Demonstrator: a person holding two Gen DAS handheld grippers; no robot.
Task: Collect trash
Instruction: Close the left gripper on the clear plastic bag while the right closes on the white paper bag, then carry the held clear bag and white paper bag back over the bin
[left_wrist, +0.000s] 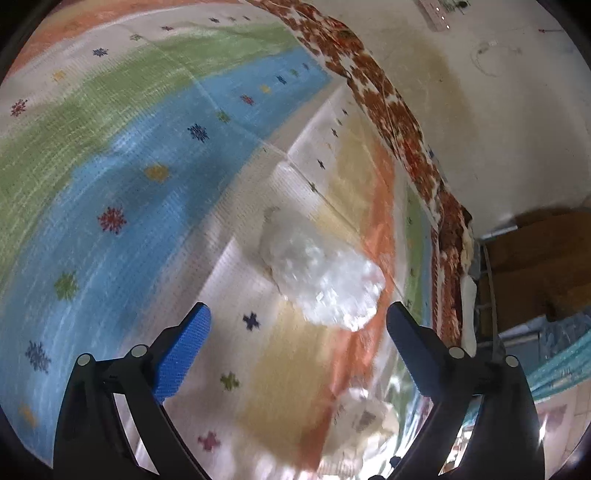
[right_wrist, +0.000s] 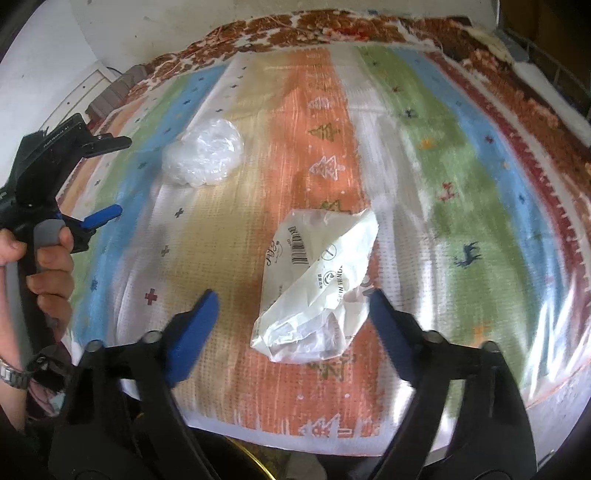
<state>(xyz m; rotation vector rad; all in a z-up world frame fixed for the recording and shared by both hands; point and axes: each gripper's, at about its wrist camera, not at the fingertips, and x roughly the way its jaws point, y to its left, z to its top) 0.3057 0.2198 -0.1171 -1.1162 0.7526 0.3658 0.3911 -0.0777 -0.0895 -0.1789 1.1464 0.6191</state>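
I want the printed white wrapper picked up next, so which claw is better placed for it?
Right. The right claw is open with the printed wrapper lying between its fingers. The left claw, also open, faces the clear plastic wad instead.

A striped mat (right_wrist: 406, 155) in orange, green, blue and cream lay spread out, printed with small stars, trees and deer. Beyond the mat's far edge ran a rust-and-white patterned blanket (right_wrist: 517, 96), against a white wall (left_wrist: 480, 122).

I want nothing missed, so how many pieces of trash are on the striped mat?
2. A crumpled clear plastic wad lies far left; a white printed wrapper lies between the right hand-held gripper fingers. More may be out of view.
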